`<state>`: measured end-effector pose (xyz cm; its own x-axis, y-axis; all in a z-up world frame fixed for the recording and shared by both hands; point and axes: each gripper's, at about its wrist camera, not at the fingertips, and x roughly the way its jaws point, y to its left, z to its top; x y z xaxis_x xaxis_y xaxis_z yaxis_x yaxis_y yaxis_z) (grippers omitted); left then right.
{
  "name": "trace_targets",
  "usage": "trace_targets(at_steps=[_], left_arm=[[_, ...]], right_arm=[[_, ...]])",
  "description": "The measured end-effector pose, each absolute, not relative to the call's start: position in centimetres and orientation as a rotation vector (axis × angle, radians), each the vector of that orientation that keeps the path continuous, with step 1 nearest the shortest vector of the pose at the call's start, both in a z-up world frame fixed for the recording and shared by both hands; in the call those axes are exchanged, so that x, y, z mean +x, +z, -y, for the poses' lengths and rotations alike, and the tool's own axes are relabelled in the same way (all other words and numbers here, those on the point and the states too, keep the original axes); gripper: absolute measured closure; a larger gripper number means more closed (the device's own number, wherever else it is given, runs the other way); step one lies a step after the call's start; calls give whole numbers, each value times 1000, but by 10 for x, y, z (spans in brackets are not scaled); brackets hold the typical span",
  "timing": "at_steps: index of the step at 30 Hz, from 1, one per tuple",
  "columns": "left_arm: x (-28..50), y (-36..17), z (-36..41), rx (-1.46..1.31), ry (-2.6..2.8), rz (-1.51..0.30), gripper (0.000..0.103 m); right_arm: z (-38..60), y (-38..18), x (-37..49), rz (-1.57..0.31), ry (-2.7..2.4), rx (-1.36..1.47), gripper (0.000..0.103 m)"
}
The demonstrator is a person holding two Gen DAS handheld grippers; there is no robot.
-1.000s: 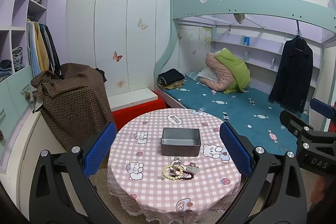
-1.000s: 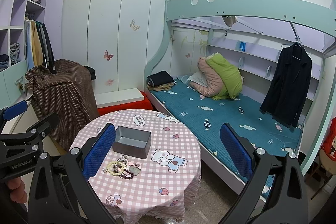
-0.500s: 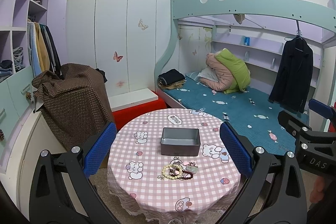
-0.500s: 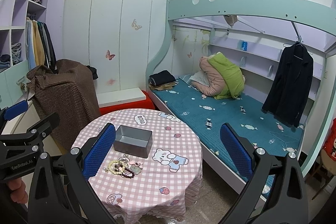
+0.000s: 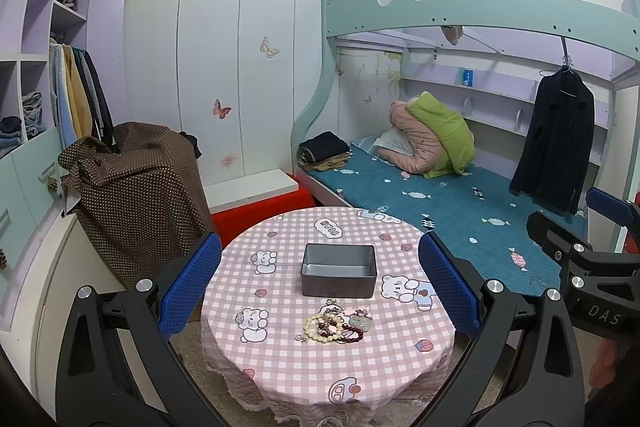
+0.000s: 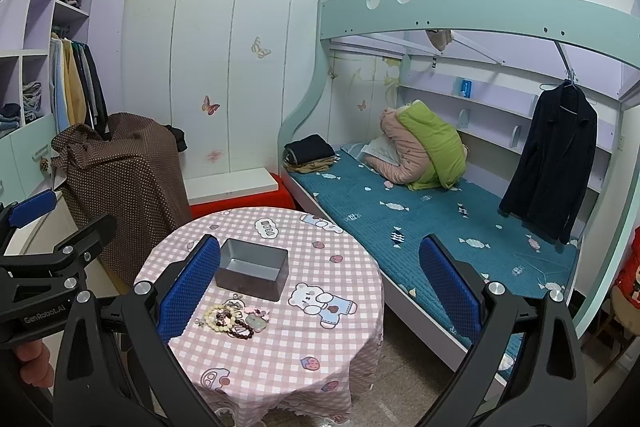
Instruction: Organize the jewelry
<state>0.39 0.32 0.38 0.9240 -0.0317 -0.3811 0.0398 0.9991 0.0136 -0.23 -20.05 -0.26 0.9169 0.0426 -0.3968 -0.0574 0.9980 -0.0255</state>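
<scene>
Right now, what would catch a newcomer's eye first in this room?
Probably the round table in its pink checked cloth, with a grey tin box at its middle and a heap of bead bracelets just in front. Behind it, the teal bunk bed fills the right side.

"GenRobot.AI" on left tool (image 6: 38,315); "DAS" on right tool (image 5: 604,313)

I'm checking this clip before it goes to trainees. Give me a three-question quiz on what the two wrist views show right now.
1. True or false: the gray tin already holds jewelry.
2. Where does the jewelry pile lie relative to the tin? A) behind it B) in front, nearer the cameras C) on the bed
3. Fill in: the left claw and right claw are both ____.

Key: 1 false, its visible inside looks bare. 2 B, on the checked tablecloth. 3 open, holding nothing.
</scene>
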Motion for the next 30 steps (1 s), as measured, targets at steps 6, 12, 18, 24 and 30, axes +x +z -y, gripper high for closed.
trace_targets(at_steps=[6, 12, 18, 24, 30], left_arm=[[-2, 5, 9, 25, -38, -391, 5], [0, 5, 12, 29, -43, -396, 5], [2, 4, 13, 29, -45, -400, 5], [3, 2, 13, 30, -51, -407, 5], [9, 0, 11, 26, -51, -423, 5]], right_arm=[[201, -3, -3, -407, 52, -39, 8], [205, -3, -3, -409, 51, -38, 8], [209, -6, -2, -413, 50, -36, 8], [210, -6, -2, -413, 51, -36, 8], [211, -11, 0, -425, 53, -35, 8]])
